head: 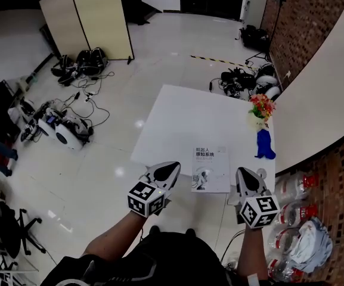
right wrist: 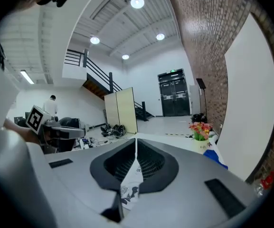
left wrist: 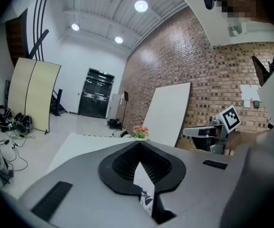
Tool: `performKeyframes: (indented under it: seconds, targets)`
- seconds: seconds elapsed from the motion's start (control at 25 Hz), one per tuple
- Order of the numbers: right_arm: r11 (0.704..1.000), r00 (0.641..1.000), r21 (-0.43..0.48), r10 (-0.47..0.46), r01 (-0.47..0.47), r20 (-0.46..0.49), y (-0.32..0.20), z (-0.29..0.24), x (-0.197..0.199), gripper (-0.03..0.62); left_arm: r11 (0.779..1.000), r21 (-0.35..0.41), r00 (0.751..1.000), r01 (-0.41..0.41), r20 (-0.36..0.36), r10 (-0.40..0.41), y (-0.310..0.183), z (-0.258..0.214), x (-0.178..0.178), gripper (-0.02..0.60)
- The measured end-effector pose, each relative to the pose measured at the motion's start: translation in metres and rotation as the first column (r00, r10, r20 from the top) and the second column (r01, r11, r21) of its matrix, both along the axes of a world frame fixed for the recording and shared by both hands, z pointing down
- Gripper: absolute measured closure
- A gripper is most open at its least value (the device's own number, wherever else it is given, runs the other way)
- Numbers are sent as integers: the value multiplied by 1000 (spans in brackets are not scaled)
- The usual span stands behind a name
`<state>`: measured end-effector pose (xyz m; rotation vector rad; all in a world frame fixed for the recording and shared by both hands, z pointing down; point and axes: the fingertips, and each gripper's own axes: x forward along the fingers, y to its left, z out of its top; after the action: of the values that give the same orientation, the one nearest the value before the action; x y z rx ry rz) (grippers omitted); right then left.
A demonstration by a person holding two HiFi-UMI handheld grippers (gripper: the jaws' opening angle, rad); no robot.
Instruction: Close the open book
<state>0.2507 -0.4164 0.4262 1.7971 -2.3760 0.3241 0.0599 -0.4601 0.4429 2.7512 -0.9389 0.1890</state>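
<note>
- The book (head: pixel 210 168) lies closed, cover up, at the near edge of the white desk (head: pixel 177 118), its printed title facing the person who stands over it.
- The left hand-held gripper (head: pixel 173 165) is just left of the book and the right hand-held gripper (head: pixel 243 170) just right of it. The book sits between them and neither one touches it.
- Seen along its own length, the left hand-held gripper (left wrist: pixel 139 142) has its two grey jaws drawn together with nothing gripped. It points roughly level across the room, towards the far door.
- The right hand-held gripper (right wrist: pixel 136 139) is likewise closed and empty, its jaws meeting in one thin line.
- Each tool carries its cube of square markers, and each shows in the other's view (held out at about the same height).
- A pot of orange and red flowers (head: pixel 261 108) stands at the desk's right edge. A blue object (head: pixel 265 145) sits just nearer the person, and both are well apart from the book.
- A large white panel (head: pixel 321 94) leans along the brick wall (head: pixel 291 34) to the right of the desk.
- Plastic bottles (head: pixel 294 186) lie on the floor below the panel.
- A beige folding screen (head: pixel 88 19) stands across the pale floor at the far left, with cables and gear scattered near it.
</note>
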Motion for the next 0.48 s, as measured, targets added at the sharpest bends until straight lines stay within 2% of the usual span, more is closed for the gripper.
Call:
performKeyframes:
  seconds: [0.12, 0.28, 0.48]
  targets:
    - [998, 1000, 54, -25, 26, -10, 5, -22, -8, 594, 999, 33, 1000, 6, -25, -6, 4, -16, -2, 586]
    - [996, 998, 75, -41, 44, -38, 7, -35, -15, 594, 999, 46, 998, -10, -65, 13, 7, -28, 7, 586]
    - [994, 998, 91, -60, 61, -20, 12, -43, -18, 594, 995, 93, 998, -37, -53, 42, 17, -40, 16, 586]
